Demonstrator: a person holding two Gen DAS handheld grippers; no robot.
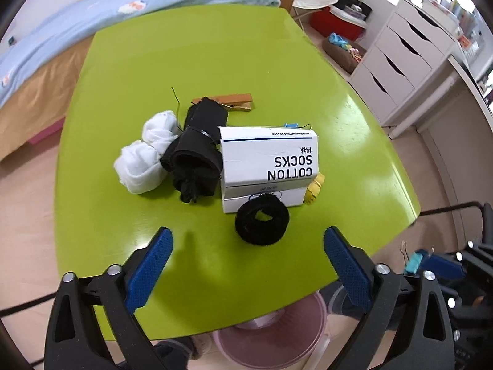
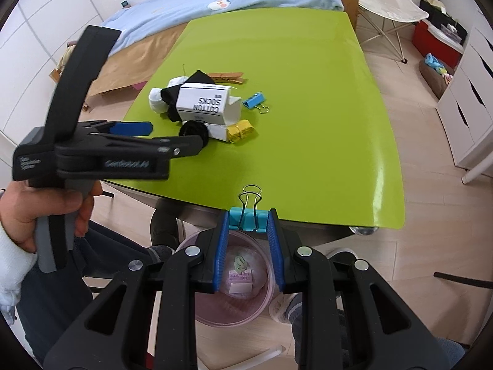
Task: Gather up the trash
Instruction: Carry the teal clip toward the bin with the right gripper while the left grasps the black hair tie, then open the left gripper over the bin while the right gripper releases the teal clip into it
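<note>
My right gripper (image 2: 248,220) is shut on a teal binder clip (image 2: 246,218) and holds it over a pink trash bin (image 2: 201,311) below the green table's near edge. My left gripper (image 1: 248,242) is open and empty above the table, just short of a black fabric ring (image 1: 262,223). A white "COTTON SOCKS" box (image 1: 268,166) lies behind the ring, with black socks (image 1: 197,157) and white socks (image 1: 144,160) to its left. A yellow wad (image 2: 240,131), a blue binder clip (image 2: 254,100) and a wooden clothespin (image 2: 228,77) lie around the box.
The green table (image 2: 308,123) stands beside a bed (image 2: 215,3). White drawers (image 1: 397,61) stand to the right. The bin holds paper scraps (image 2: 240,280). The person's legs are under the table edge.
</note>
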